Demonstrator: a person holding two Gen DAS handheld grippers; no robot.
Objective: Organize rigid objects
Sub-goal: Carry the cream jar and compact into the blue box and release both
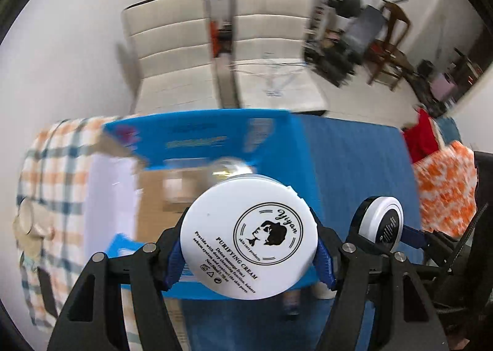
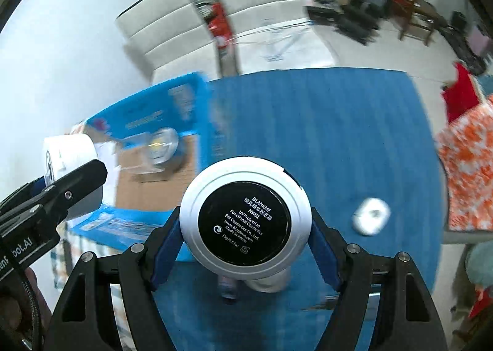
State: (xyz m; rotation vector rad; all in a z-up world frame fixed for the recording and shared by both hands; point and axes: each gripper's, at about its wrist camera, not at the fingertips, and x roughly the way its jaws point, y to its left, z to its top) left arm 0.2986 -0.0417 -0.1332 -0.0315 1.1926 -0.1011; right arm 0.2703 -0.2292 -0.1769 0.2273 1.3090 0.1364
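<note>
My left gripper (image 1: pixel 249 243) is shut on a round white cream jar (image 1: pixel 249 240), its printed bottom facing the camera and the blue pads pressing both sides. My right gripper (image 2: pixel 245 224) is shut on a silver compact (image 2: pixel 245 221) with a black label. Both are held above the blue tablecloth (image 2: pixel 323 141). The compact (image 1: pixel 382 223) also shows at the right of the left wrist view. The jar (image 2: pixel 67 160) shows at the left of the right wrist view, behind a finger (image 2: pixel 77 178) of the left gripper. Below lies an open blue cardboard box (image 1: pixel 197 141), with a clear item (image 2: pixel 160 147) inside it.
A small white item (image 2: pixel 371 215) lies on the cloth to the right. A white container (image 2: pixel 268 281) and a small bottle (image 2: pixel 228 286) sit under the compact. A plaid cloth (image 1: pixel 52 166) with a glass mug (image 1: pixel 27 221) lies left; orange-white (image 1: pixel 443 184) and red (image 1: pixel 422 135) fabrics lie right.
</note>
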